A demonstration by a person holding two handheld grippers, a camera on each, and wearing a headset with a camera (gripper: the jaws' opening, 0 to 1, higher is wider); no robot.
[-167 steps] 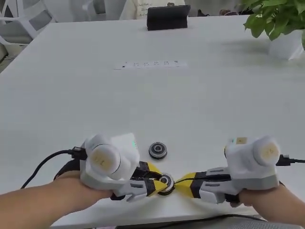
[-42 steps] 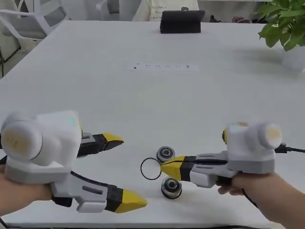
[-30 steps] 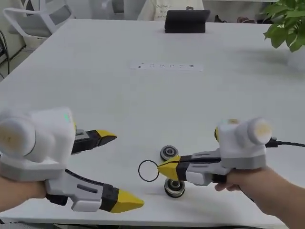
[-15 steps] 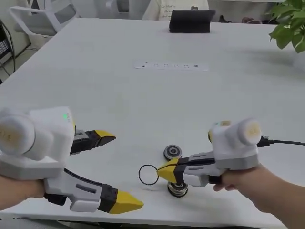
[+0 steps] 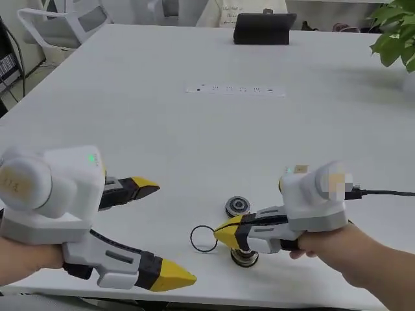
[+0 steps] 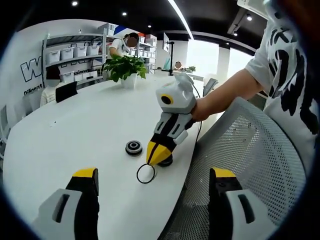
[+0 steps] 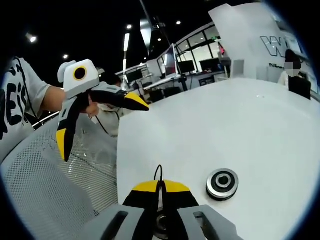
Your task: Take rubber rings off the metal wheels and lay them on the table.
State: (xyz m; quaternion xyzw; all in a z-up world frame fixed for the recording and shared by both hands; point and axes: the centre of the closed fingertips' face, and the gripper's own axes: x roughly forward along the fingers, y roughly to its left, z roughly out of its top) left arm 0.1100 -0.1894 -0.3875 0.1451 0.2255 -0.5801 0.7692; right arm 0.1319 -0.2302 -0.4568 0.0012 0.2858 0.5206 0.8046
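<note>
My right gripper point(image 5: 220, 234) is shut on a thin black rubber ring point(image 5: 203, 238), which sticks out to the left of its yellow tips, low over the white table point(image 5: 194, 136). One metal wheel point(image 5: 244, 257) lies under that gripper's jaws, near the front edge. A second wheel point(image 5: 238, 207) sits just behind it. My left gripper point(image 5: 162, 233) hovers at the left, open wide with nothing between its jaws. In the left gripper view the ring point(image 6: 146, 173) hangs from the right gripper point(image 6: 154, 156). In the right gripper view the ring point(image 7: 158, 172) shows edge-on beside a wheel point(image 7: 222, 183).
A flat socket strip point(image 5: 233, 89) lies mid-table. A black stand point(image 5: 261, 29) is at the far edge and a potted plant point(image 5: 395, 39) at the far right. The table's front edge runs just below the wheels. A mesh chair point(image 6: 250, 150) is behind it.
The ring has come off the front wheel and is in my right gripper. My left gripper has drawn back to the left and opened. Over the last second little has moved.
</note>
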